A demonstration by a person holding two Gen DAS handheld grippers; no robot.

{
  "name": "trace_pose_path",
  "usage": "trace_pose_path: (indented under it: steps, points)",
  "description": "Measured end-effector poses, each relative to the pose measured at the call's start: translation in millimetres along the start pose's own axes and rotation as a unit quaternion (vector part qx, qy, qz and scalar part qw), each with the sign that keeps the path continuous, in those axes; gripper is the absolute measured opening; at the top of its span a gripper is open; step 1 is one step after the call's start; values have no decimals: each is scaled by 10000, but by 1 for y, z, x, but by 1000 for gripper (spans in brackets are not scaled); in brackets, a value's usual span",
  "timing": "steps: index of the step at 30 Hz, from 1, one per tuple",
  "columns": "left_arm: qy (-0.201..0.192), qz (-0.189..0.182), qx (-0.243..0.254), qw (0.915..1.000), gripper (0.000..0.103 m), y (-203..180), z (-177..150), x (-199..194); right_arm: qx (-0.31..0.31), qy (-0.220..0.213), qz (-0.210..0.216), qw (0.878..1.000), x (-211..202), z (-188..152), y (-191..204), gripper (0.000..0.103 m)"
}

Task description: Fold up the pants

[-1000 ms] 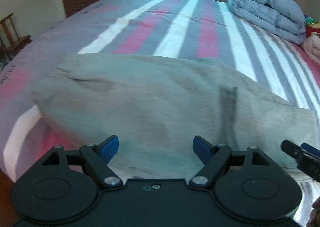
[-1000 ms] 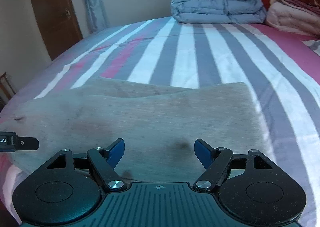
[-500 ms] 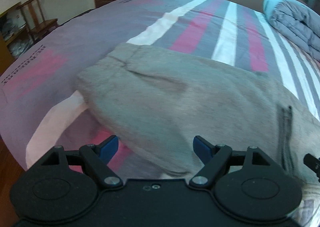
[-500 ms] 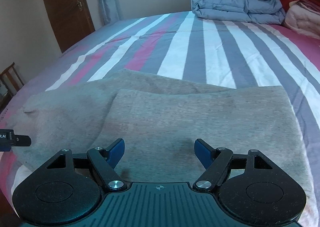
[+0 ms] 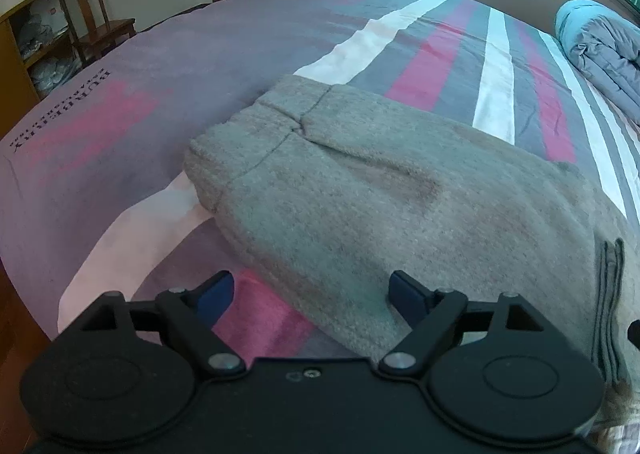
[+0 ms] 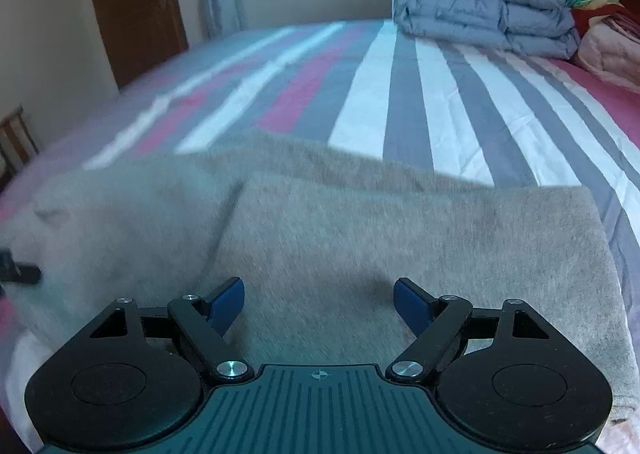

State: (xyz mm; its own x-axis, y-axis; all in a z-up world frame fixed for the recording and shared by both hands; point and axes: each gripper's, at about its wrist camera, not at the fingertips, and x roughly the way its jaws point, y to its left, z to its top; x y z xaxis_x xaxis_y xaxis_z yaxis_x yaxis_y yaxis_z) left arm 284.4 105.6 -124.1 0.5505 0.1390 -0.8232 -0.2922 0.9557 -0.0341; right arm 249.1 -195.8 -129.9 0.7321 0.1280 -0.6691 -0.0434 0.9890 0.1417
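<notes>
The grey pants (image 5: 400, 190) lie folded on the striped bed, their cuffed leg ends (image 5: 256, 134) pointing far left. My left gripper (image 5: 312, 294) is open and empty, hovering over the near edge of the pants. In the right wrist view the pants (image 6: 400, 238) lie with one layer folded over another. My right gripper (image 6: 318, 300) is open and empty just above the upper layer. The left gripper's tip (image 6: 20, 274) shows at that view's left edge.
The bed (image 5: 120, 114) has a pink, grey and white striped cover. A folded grey duvet (image 6: 480, 18) and pink bedding (image 6: 608, 50) sit at the far end. A wooden chair (image 5: 96, 22) and shelf stand beside the bed, a brown door (image 6: 136, 2) behind.
Both grippers stayed open. The left gripper swung left, so the pants' cuffed ends came into view. The right gripper drew back and up a little, showing more of the folded layer.
</notes>
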Motion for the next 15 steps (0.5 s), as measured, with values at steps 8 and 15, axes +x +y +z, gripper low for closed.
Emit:
trace_pose_path:
  steps: [8,15]
  points:
    - [4,12,-22,10000,79,2,4,5,-14,187,46,9998,8,-2,1,81]
    - [19,-10,-65,10000,81,3,4,7,10,202,42,9998,6,-3,-2,81]
